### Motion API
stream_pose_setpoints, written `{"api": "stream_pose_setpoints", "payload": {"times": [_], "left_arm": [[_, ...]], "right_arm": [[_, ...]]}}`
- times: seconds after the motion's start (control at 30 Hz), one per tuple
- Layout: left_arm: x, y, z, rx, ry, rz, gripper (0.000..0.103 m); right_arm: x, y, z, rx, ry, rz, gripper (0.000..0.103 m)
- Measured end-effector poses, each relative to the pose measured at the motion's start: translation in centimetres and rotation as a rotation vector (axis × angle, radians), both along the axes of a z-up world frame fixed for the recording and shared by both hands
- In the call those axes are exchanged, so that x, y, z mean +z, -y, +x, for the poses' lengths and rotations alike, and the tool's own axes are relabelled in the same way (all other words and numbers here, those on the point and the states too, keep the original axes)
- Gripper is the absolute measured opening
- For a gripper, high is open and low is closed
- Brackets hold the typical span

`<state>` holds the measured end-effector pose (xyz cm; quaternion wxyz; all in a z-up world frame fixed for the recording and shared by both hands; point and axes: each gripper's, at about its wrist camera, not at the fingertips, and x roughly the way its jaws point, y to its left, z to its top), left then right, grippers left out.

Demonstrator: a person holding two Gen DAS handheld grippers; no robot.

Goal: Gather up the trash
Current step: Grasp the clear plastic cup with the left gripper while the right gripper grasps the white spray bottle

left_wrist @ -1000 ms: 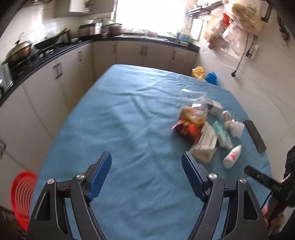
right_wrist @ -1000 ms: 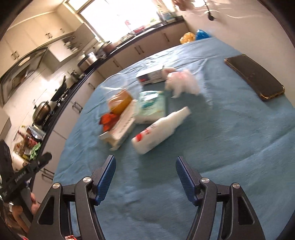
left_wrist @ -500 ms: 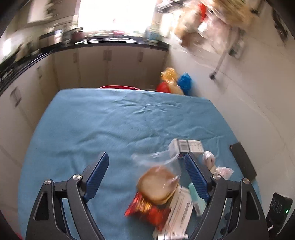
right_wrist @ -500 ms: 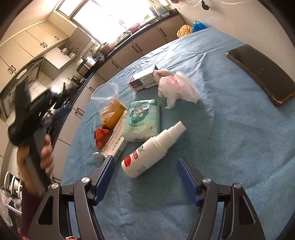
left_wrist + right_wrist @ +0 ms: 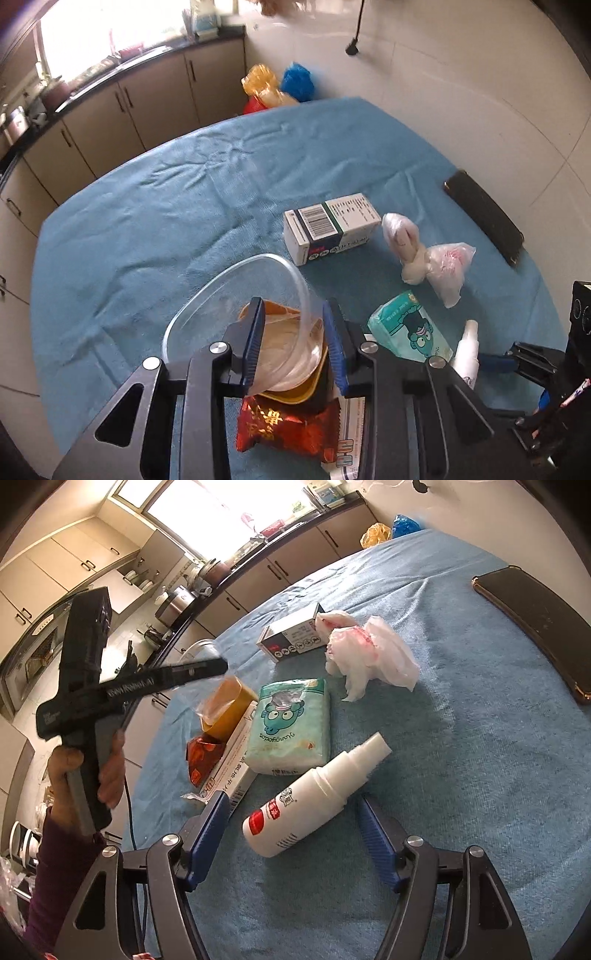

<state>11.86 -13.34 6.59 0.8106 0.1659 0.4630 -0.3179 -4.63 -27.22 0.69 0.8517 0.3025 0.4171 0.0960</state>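
My left gripper (image 5: 293,341) is shut on the rim of a clear plastic cup (image 5: 229,295), squashed out of round, over a yellow cup (image 5: 291,387) and a red snack wrapper (image 5: 288,428). The left gripper also shows at the left of the right wrist view (image 5: 221,666), at the cup (image 5: 225,698). My right gripper (image 5: 291,812) is open, its fingers on either side of a white spray bottle (image 5: 314,794) lying on the blue cloth. A crumpled tissue (image 5: 369,653), a green tissue pack (image 5: 291,723) and a small carton (image 5: 291,635) lie beyond.
A black phone (image 5: 535,627) lies at the right edge of the table (image 5: 166,206). A long white box (image 5: 232,771) lies beside the wrapper. Kitchen cabinets (image 5: 129,107) stand behind, with coloured bags (image 5: 280,85) on the floor by the wall.
My left gripper has moved in over the pile and shut on the clear cup's rim. My right gripper has advanced so the spray bottle lies between its open fingers.
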Motion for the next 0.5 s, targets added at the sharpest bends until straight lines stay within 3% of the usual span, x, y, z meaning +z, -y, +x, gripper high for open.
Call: {"api": "stream_pose_setpoints", "payload": {"times": [0.03,0.1,0.27,0.37,0.4,0.5], "left_arm": [[0.0,-0.1,-0.3,0.008,-0.006,-0.008,0.026],[0.3,-0.5,-1.1,0.022,-0.020,-0.033,0.008],[1.8,-1.8,-4.2,0.061,0.030,-0.065,0.006],[2.9,-3.0,-6.3,0.085,0.061,-0.080,0.004],[3.2,-3.3,-6.8,0.095,0.062,-0.090,0.004],[4.1,-5.0,-9.0,0.126,0.080,-0.118,0.004]], "right_arm": [[0.0,-0.2,0.1,0.000,-0.002,-0.007,0.075],[0.2,-0.6,0.3,-0.005,-0.008,-0.027,0.075],[0.4,-1.2,0.6,-0.041,-0.027,-0.073,0.073],[0.6,-1.6,0.9,-0.064,-0.037,-0.119,0.059],[0.5,-1.6,1.0,-0.070,-0.041,-0.132,0.049],[0.3,-1.2,1.0,-0.080,-0.040,-0.120,0.046]]}}
